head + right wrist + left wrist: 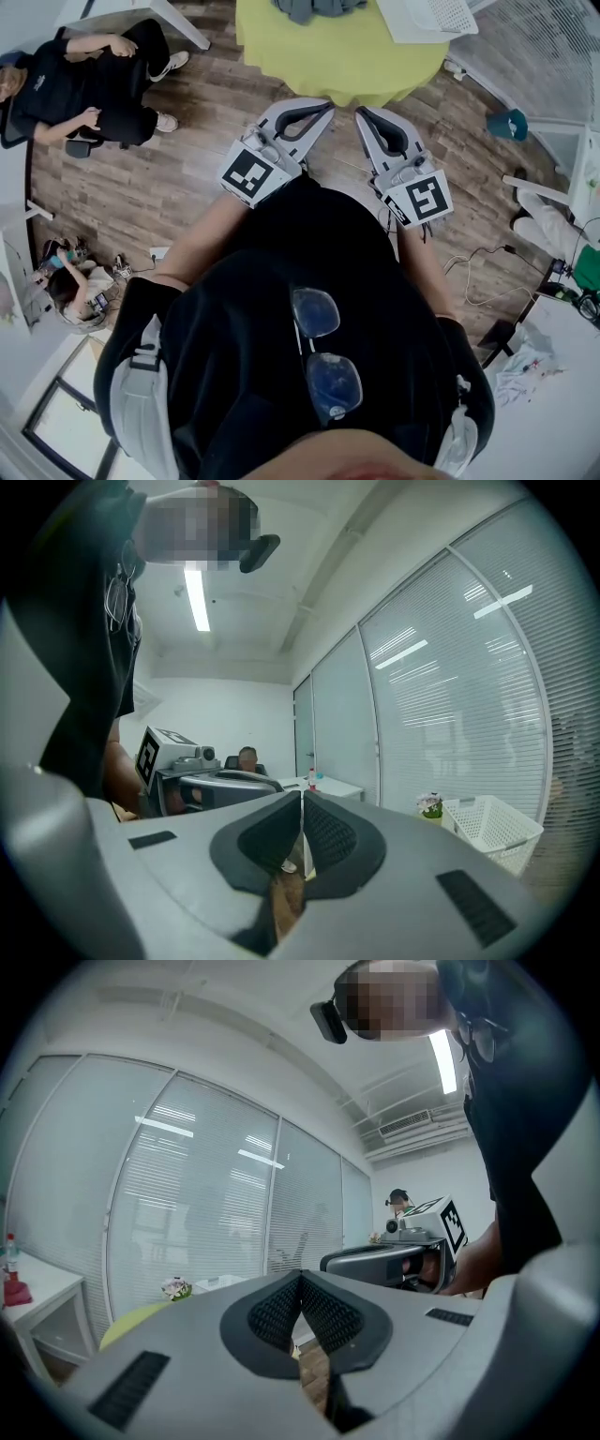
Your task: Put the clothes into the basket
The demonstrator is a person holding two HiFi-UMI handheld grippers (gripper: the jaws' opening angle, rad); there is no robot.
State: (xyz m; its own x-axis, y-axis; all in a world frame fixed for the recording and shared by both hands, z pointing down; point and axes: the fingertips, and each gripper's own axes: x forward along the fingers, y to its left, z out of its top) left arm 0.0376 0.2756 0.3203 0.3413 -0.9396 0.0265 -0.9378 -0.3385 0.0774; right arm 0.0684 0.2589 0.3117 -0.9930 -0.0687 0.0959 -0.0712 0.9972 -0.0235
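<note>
Clothes (314,7) on yellow table (337,56), beyond left gripper (322,107) and right gripper (362,113), both closed and empty, basket (436,14) beside clothes

A person (94,80) sits near the yellow table (328,66).

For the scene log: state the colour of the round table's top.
Yellow-green; the table shows best in the head view.

Table (337,66): clothes (314,9) on far part; basket (436,17) at right edge; left gripper (324,107), right gripper (362,112) side by side just before it; seated person (84,84) well left.
</note>
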